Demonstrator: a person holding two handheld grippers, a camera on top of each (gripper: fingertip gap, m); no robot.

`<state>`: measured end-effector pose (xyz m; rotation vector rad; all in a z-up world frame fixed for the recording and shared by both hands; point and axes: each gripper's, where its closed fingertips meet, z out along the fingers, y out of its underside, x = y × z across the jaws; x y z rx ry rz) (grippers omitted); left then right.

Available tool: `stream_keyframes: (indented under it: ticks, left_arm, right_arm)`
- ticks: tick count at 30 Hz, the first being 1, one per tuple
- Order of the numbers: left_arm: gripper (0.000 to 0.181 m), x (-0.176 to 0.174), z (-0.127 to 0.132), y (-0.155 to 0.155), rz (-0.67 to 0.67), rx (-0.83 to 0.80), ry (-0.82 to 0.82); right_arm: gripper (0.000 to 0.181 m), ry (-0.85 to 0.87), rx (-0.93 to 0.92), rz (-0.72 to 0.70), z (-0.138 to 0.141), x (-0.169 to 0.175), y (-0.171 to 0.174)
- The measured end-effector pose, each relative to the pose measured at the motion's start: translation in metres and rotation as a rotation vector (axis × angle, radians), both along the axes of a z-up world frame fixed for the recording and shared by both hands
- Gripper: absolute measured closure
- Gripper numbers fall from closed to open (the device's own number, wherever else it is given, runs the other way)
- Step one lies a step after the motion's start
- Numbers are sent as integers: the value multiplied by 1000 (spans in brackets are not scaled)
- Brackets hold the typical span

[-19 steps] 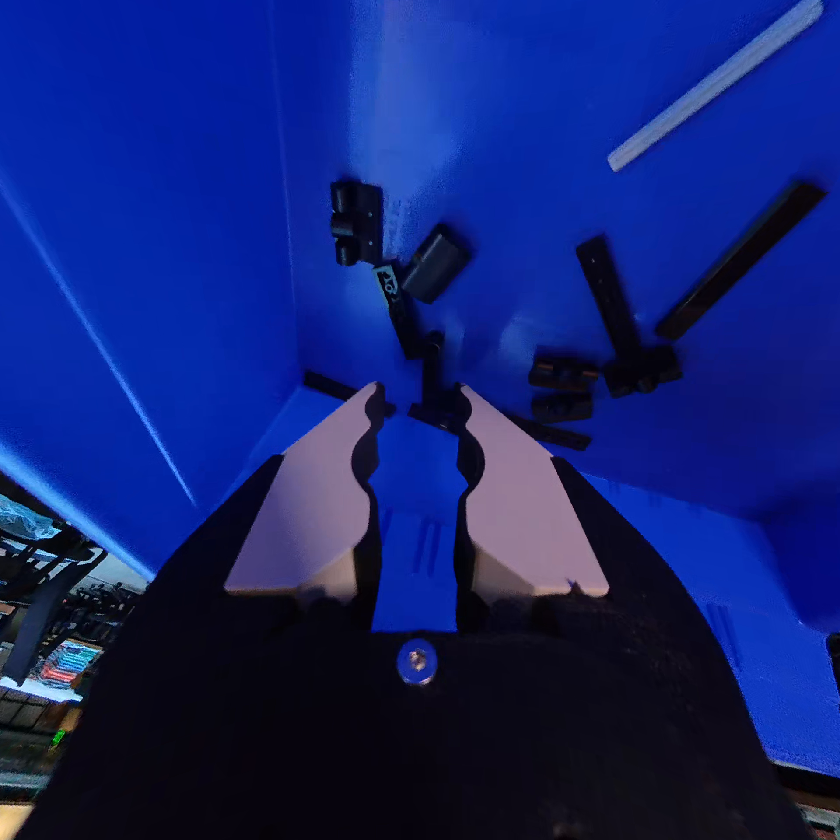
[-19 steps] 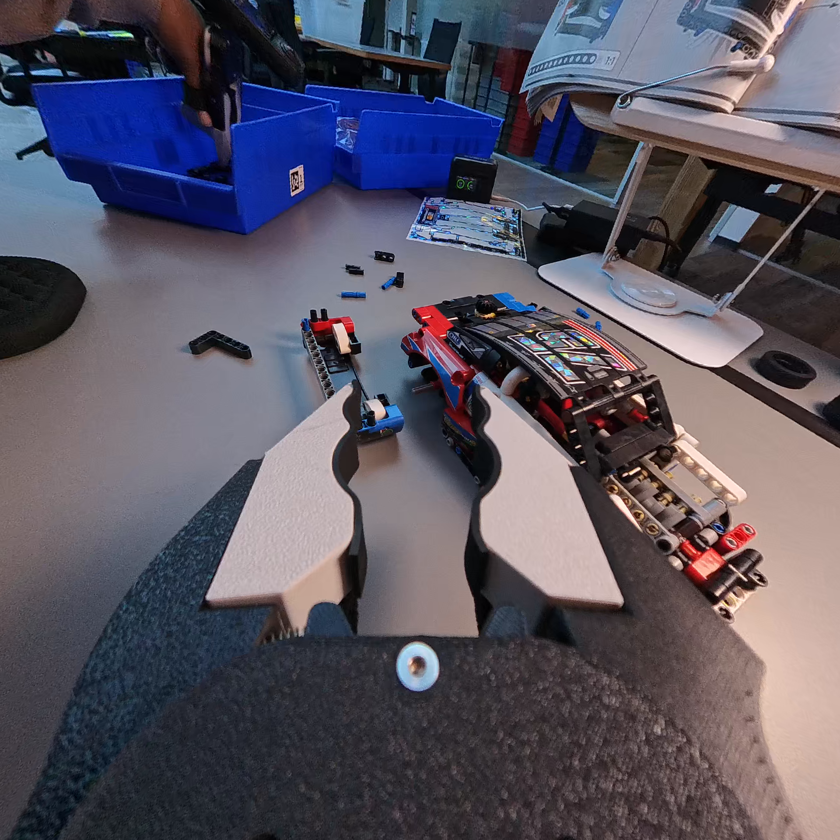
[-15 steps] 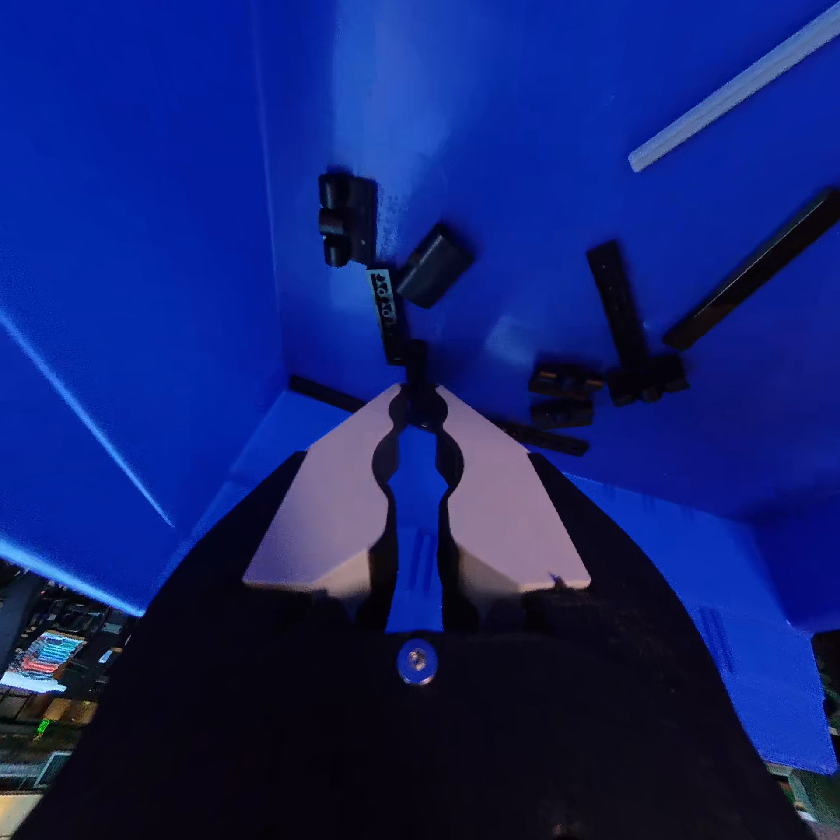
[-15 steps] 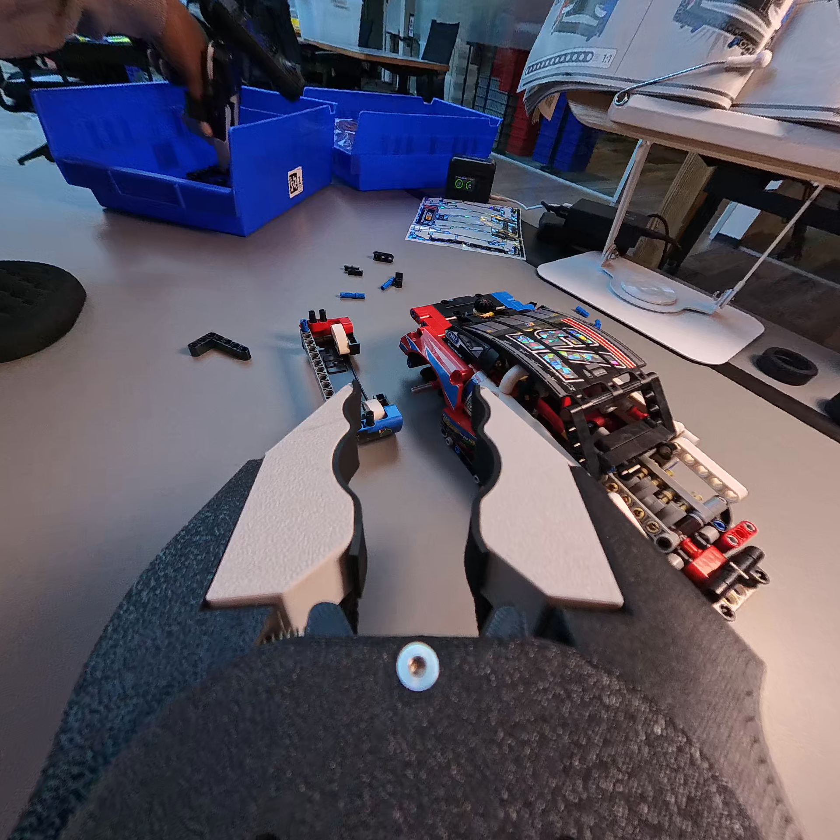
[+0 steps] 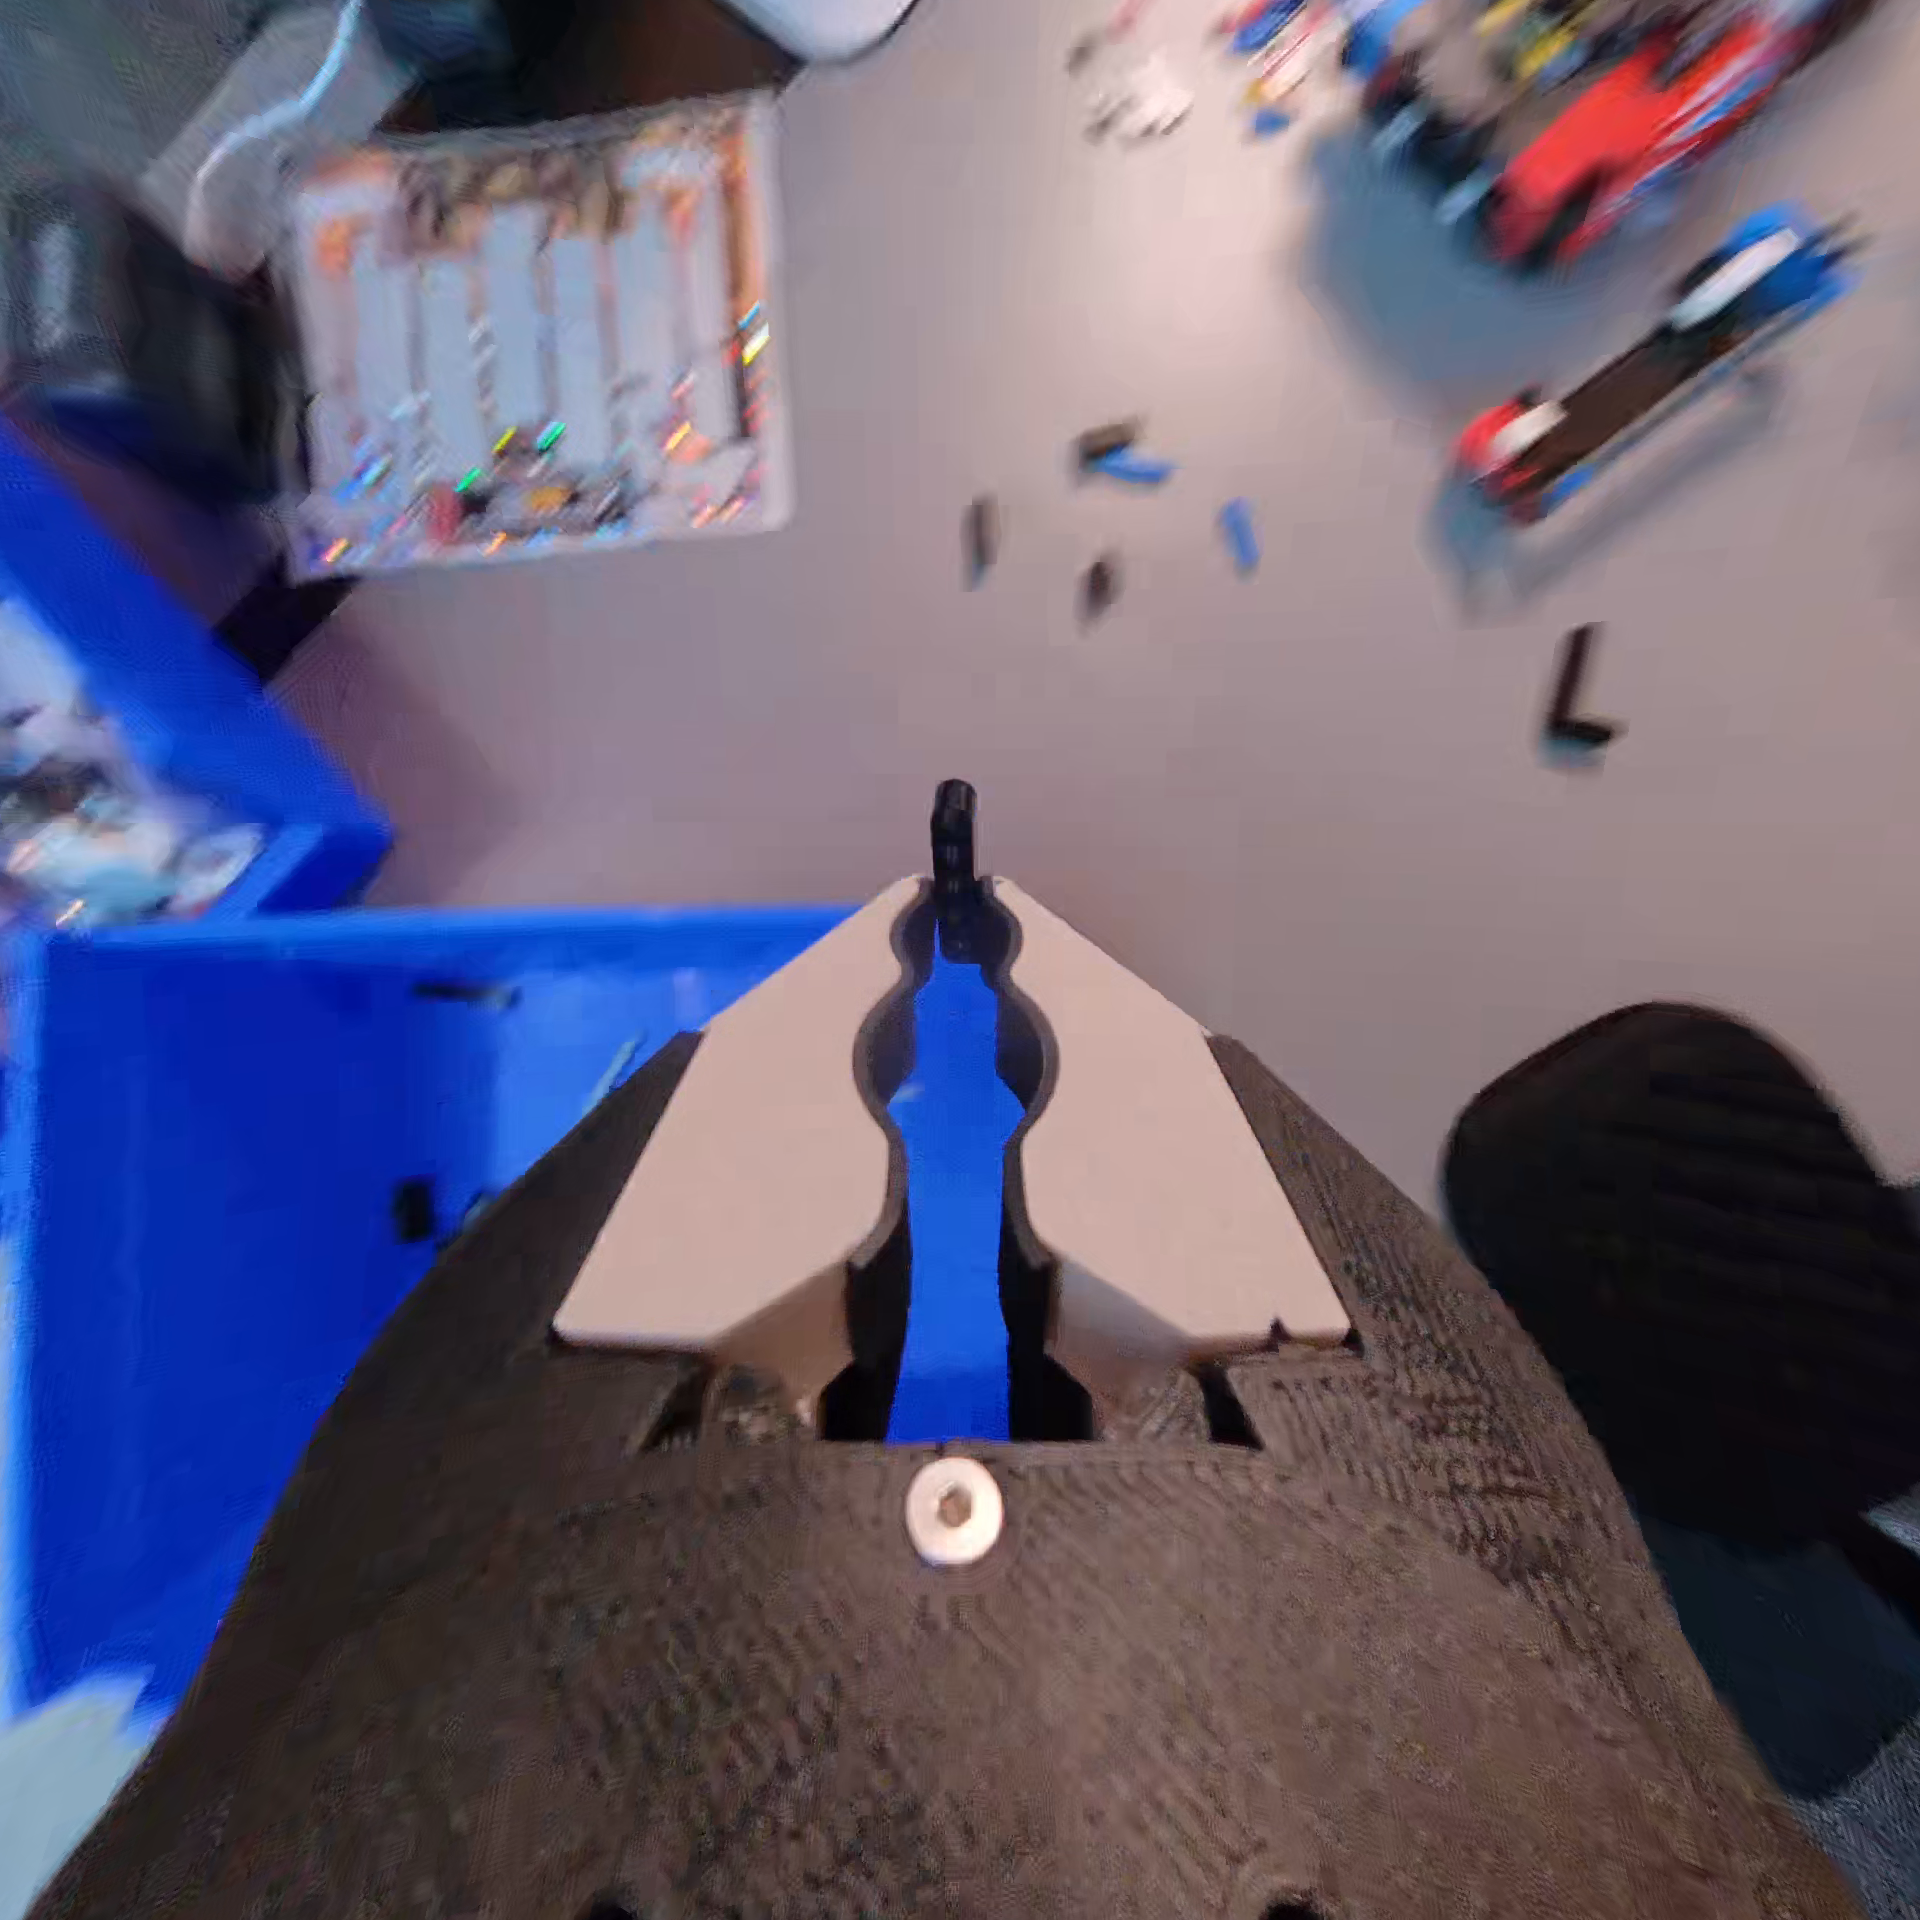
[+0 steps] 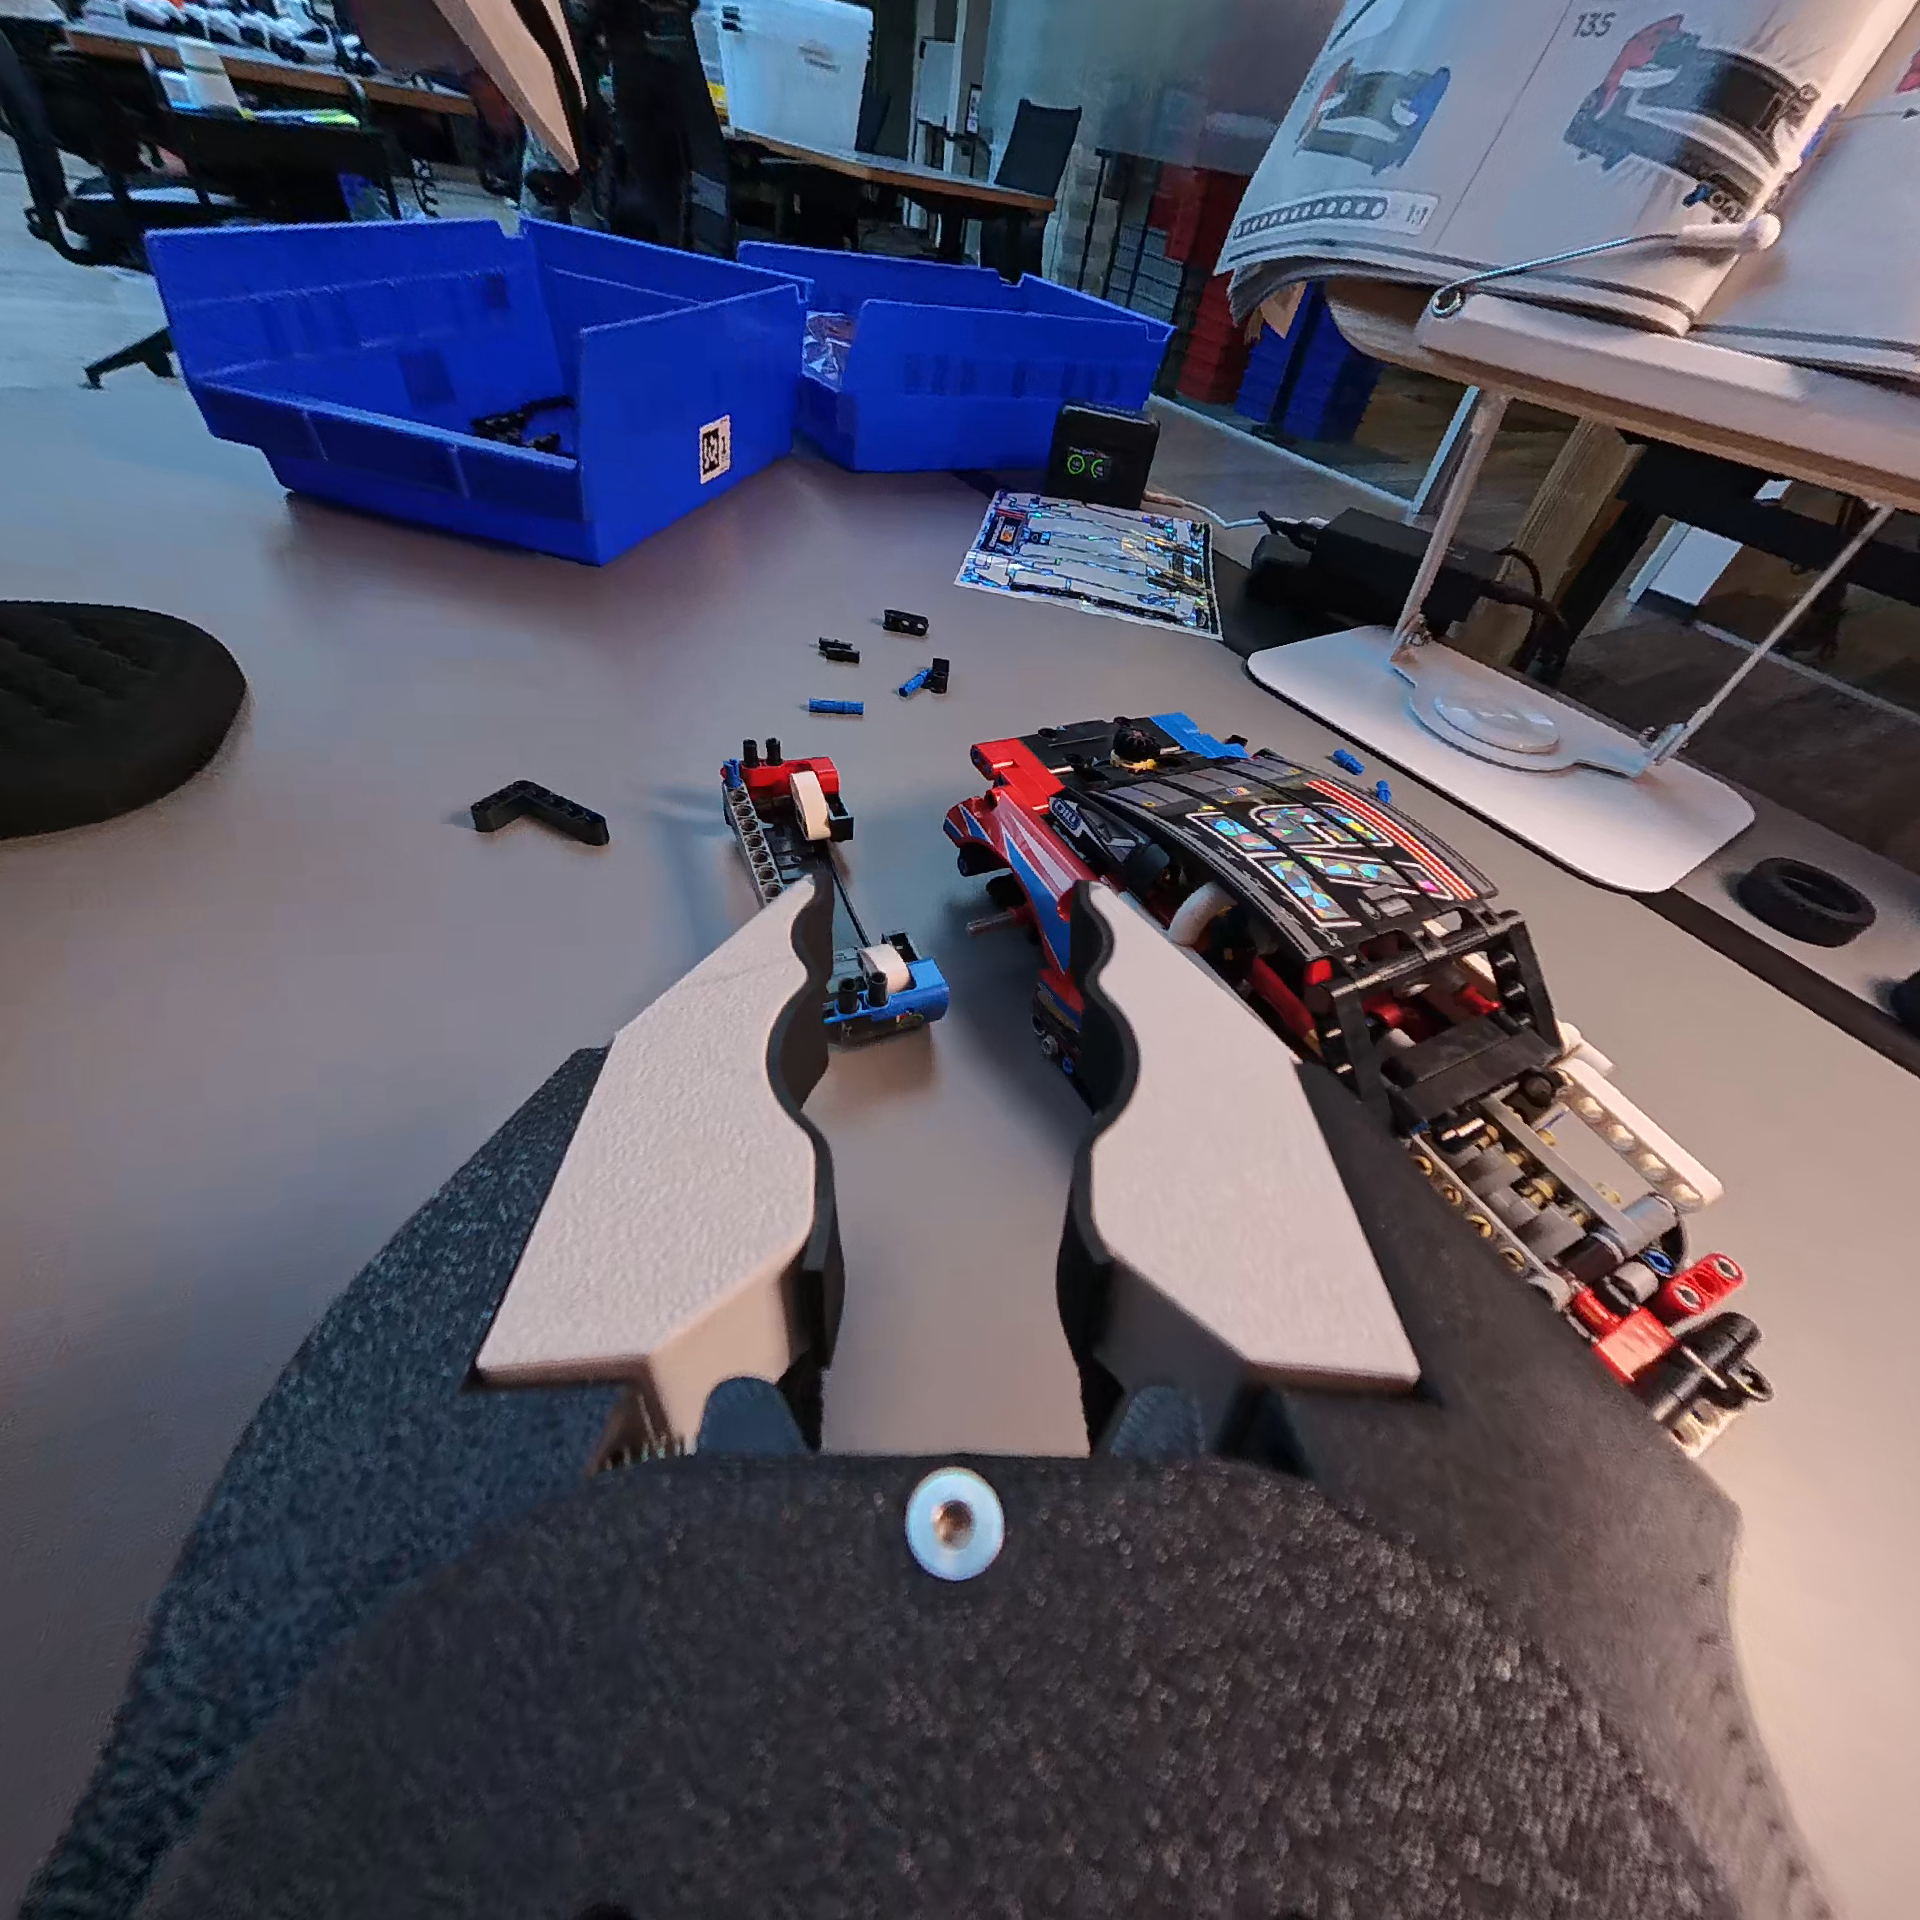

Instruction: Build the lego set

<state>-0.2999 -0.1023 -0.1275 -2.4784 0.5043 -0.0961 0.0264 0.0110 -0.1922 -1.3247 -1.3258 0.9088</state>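
My left gripper [image 5: 956,894] is shut on a small black lego piece [image 5: 954,831] and holds it in the air above the rim of the blue bin [image 5: 312,1091]. My right gripper [image 6: 940,904] is open and empty, low over the grey table. Just ahead of it lies a small sub-assembly [image 6: 821,883] with red and blue ends. The red, blue and black lego car [image 6: 1299,935] lies to its right. A black L-shaped beam [image 6: 540,812] lies on the table to the left; it also shows in the left wrist view [image 5: 1574,696].
Two blue bins [image 6: 468,395] stand at the back left. A sticker sheet [image 6: 1091,561], small loose pins [image 6: 883,665], a black round pad [image 6: 94,707], a stand with the open instruction book [image 6: 1558,135] and a black tyre [image 6: 1808,899] are around.
My left gripper shut on the black piece inside the bin, then rose out with it and now looks over the table. The right gripper stayed in place, open.
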Motion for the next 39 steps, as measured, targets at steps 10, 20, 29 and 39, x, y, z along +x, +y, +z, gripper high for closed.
stream_keyframes:
  ticks: [10, 20, 29, 39]
  left_arm:
    - [176, 292, -26, 14, -540, 216, -869]
    - [176, 335, -43, 20, -661, 205, -1012]
    - [155, 305, -61, 38, -561, 312, -703]
    - [114, 213, -97, 76, -293, 336, -435]
  right_arm:
    - [166, 77, 3, 154, 13, -9, -45]
    - [167, 190, -451, 452, 35, -12, -92]
    - [177, -183, -384, 163, -12, -12, -53]
    - [177, -671, -266, -88, -78, 29, -12]
